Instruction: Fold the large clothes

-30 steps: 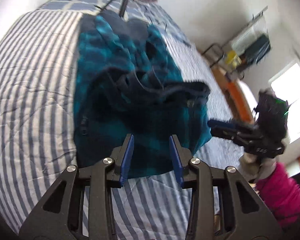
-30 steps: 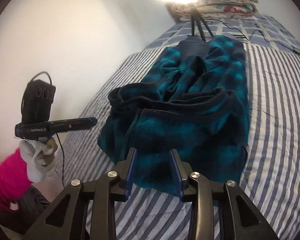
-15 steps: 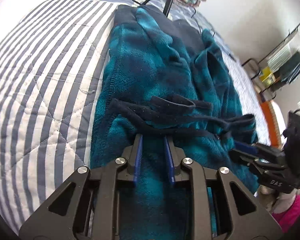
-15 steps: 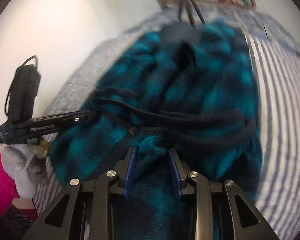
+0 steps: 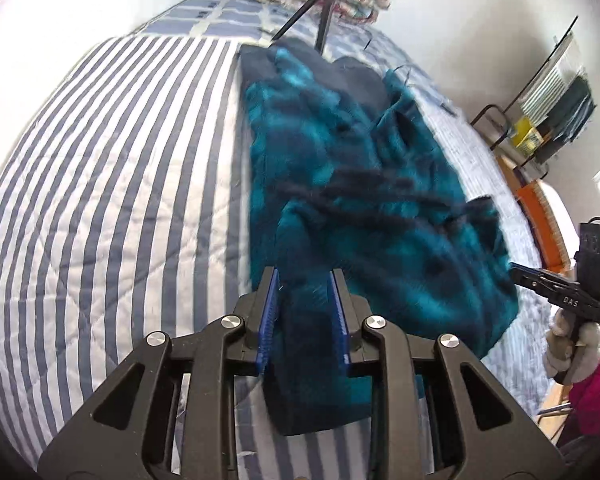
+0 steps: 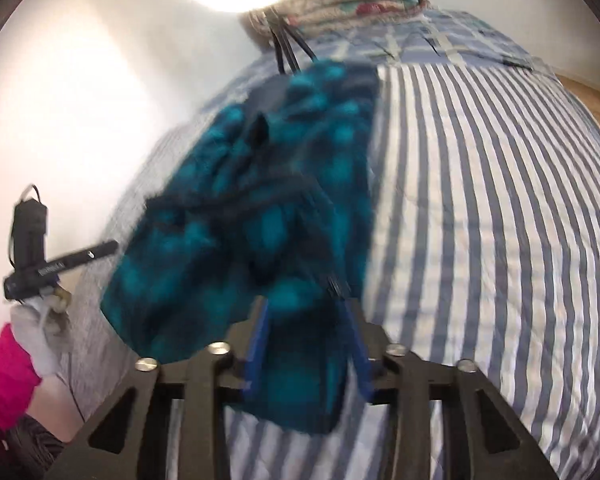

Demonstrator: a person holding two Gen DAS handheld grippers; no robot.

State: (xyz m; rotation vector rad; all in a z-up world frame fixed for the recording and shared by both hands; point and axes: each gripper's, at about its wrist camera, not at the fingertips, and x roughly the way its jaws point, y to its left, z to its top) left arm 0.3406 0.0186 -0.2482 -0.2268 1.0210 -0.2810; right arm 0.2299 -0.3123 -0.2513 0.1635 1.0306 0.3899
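Pinching the near hem of the teal plaid garment [image 5: 352,184], our left gripper [image 5: 304,312] and right gripper [image 6: 308,344] each hold fleece over the striped bedspread [image 5: 112,184]; only our left view shows the shelf rack [image 5: 548,116].

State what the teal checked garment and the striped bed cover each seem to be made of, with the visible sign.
Teal checked garment: probably fleece or plush, matt; its surface looks fuzzy and thick, its edges soft. Striped bed cover: probably woven cotton, quilted, matt; stitched lines cross the stripes and puff the cloth slightly.
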